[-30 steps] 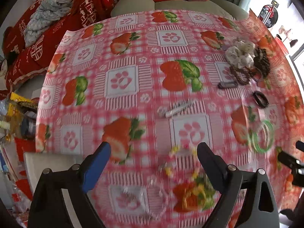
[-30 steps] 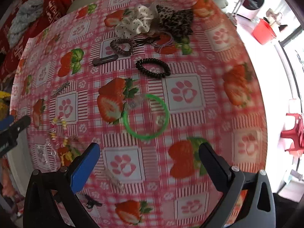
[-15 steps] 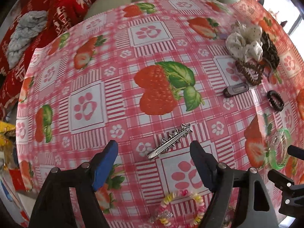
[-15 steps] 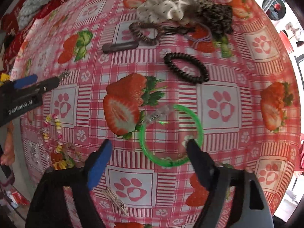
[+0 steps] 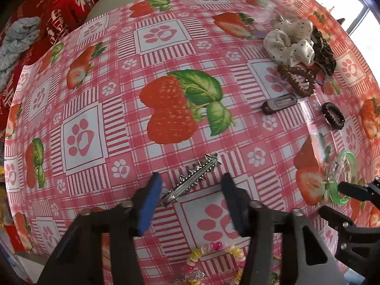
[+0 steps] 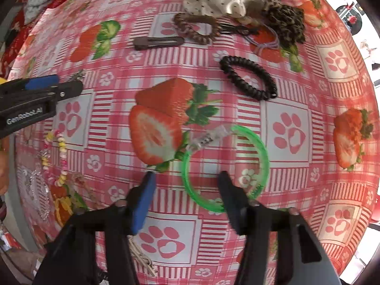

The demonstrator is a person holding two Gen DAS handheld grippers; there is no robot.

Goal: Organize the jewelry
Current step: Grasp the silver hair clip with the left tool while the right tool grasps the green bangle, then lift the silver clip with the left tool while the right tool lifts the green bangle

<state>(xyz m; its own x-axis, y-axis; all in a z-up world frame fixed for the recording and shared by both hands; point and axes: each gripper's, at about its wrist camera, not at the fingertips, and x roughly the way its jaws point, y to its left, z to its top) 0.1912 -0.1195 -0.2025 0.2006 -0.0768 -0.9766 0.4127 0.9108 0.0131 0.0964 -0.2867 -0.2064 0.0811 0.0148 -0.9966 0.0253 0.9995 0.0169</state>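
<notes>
Jewelry: silver spiked metal hair clip [image 5: 193, 180] lies between left claw [image 5: 191, 198] jaws, green translucent plastic bangle [image 6: 225, 169] w/ near rim between right claw [image 6: 186, 200] jaws. Both just closing, half open, no grip yet. Step: pickup from tabletop [image 5: 166, 47]. Next: finish closing, lift; pile at 1 o'clock.

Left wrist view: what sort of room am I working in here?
Most likely a home living room. The work surface is a table under a strawberry-and-paw-print tablecloth, a beige sofa with red embroidered cushions sits right behind it, and a bright window or doorway opens at far right.
</notes>
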